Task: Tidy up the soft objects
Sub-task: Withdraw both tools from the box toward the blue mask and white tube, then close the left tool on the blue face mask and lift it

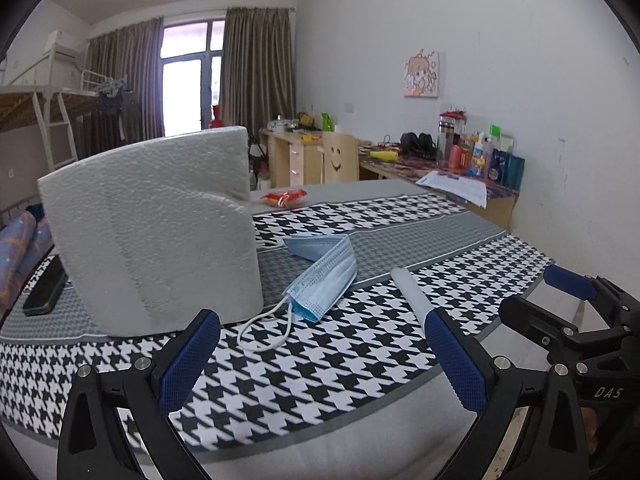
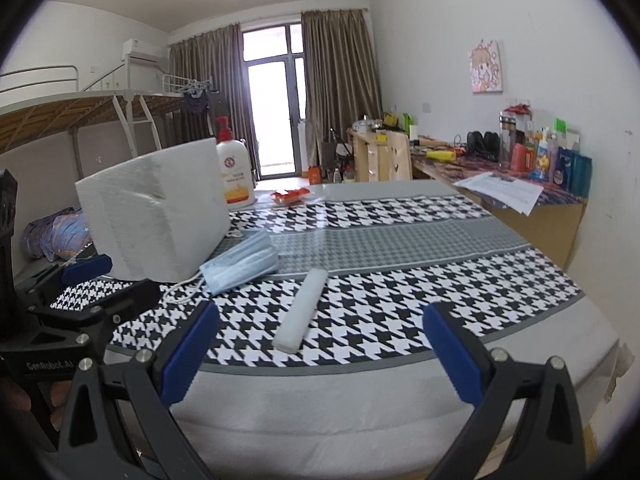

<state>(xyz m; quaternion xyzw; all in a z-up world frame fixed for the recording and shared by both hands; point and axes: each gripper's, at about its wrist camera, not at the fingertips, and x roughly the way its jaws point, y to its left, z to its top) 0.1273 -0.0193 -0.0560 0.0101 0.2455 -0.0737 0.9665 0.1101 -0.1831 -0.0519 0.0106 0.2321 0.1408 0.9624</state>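
Both tongs hover with jaws spread wide and empty over the near edge of a table: the left gripper in front of the foam block, the right gripper beside it at the near right. The table's cloth carries black-and-white houndstooth bands and a grey band between them.

A large white foam block stands upright toward the left edge. A blue face mask lies just beside its base, ear loop trailing toward the near edge. A white foam stick lies near the mask, slightly apart. A red packet sits near the far edge, a lotion pump bottle behind the block, and a dark phone at the left edge.

Beyond are brown curtains, a glass door, a loft bed, and desks crowded with bottles beneath a cartoon picture. Lettering on the gripper bodies reads "DAS" and "GenRobot.AI".
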